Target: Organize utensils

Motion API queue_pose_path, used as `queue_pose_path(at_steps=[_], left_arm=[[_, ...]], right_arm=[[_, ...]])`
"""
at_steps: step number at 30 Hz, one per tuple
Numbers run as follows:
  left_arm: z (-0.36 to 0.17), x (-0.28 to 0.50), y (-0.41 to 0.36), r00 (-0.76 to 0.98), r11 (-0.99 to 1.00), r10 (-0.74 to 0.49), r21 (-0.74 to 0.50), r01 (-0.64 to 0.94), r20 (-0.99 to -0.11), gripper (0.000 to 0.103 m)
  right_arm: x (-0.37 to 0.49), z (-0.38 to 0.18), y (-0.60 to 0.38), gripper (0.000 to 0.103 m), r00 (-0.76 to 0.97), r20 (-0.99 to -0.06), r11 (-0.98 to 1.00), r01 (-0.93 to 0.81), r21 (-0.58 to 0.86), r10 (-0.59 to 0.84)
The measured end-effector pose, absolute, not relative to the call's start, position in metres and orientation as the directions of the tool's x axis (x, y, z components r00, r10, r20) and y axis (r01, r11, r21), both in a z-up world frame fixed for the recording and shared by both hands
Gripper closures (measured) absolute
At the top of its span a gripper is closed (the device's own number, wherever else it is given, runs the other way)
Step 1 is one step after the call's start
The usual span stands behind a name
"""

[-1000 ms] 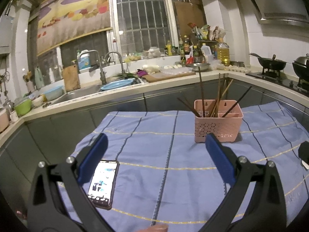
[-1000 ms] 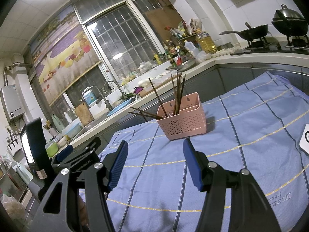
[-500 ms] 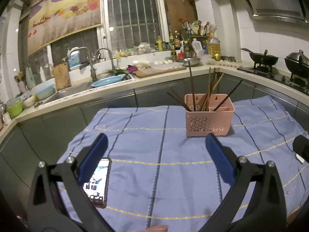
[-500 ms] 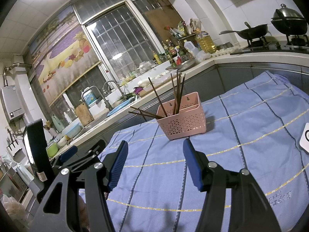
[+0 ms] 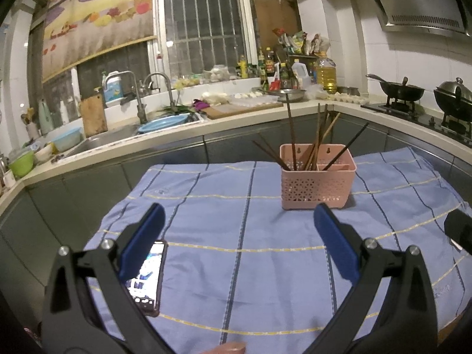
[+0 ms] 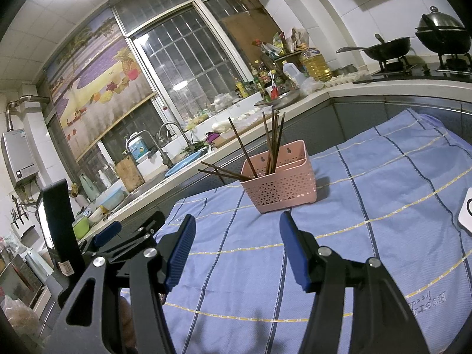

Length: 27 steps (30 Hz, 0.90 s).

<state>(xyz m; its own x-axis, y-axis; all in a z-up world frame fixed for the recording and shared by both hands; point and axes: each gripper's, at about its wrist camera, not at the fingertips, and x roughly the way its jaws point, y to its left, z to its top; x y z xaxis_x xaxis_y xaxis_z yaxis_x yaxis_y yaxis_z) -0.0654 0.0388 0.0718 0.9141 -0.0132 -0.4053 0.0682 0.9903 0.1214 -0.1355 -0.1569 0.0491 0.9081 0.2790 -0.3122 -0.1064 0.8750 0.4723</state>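
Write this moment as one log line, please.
left gripper: open, empty | right gripper: open, empty | chopsticks: in pink basket | phone: on blue cloth

A lived-in home kitchen is shown: an L-shaped counter (image 5: 183, 135) is fitted w/ a steel sink (image 5: 112, 138) and two faucets (image 5: 159, 94), and a gas hob carries a wok (image 5: 401, 90) and a lidded pot (image 5: 455, 94) under a range hood (image 5: 419, 0). Oil & sauce bottles (image 5: 274, 67) are crowded by the barred window (image 5: 203, 20), w/ cutting boards (image 5: 93, 115), bowls and a blue basin (image 5: 163, 119) set around the sink. A wall-mounted water heater (image 6: 19, 159) is seen at the far left, & a fruit-print blind (image 6: 100, 79) is hung over part of the window.
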Motion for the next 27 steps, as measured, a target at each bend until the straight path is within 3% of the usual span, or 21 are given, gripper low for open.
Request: queue_pose_path(at_steps=[27], left_arm=[[0.0743, -0.0675, 0.0363, 0.913, 0.99, -0.015, 0.124, 0.072, -0.407, 0.006]], right_arm=[[-0.1359, 0.0492, -0.1563, 0.043, 0.909, -0.311, 0.875, -0.107, 0.472, 0.278]])
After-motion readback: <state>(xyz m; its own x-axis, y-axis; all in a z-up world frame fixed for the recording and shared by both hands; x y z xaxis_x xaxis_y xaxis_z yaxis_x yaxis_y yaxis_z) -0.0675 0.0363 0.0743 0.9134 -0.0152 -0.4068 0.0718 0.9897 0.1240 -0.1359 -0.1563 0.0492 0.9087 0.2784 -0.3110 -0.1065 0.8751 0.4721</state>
